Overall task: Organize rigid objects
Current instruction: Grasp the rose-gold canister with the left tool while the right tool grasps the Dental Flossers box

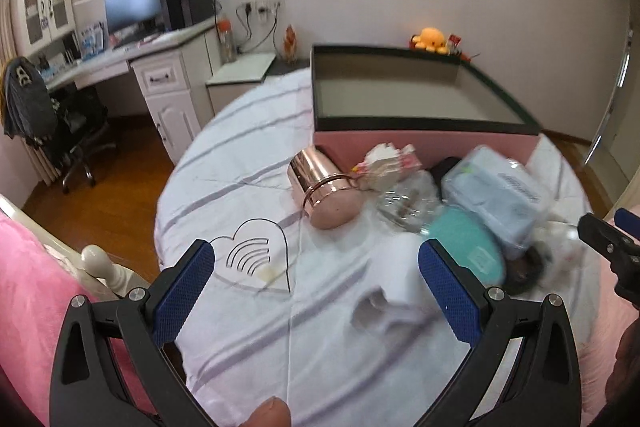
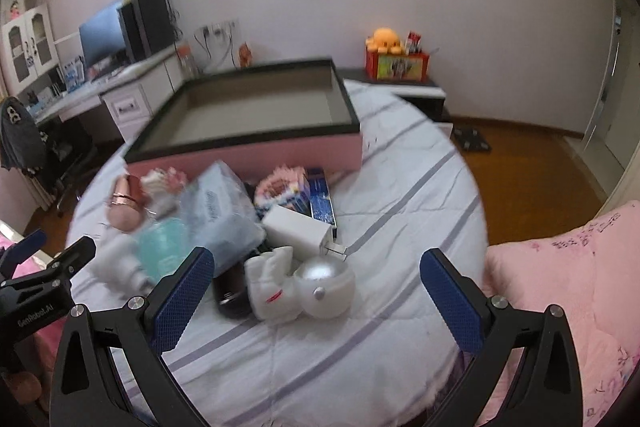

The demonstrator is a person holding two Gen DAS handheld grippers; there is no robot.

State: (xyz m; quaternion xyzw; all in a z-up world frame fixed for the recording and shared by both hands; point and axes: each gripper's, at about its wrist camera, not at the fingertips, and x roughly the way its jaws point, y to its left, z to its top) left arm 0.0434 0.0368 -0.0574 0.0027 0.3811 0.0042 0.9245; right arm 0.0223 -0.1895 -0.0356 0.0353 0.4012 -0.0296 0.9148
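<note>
Covering the bed, striped white sheet [image 2: 400, 187] beside wooden floor [image 2: 532, 167].

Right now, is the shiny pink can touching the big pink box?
Cannot tell. In the left wrist view the copper can lies on its side with its far end right at the pink box, but no gap or contact shows plainly.
</note>
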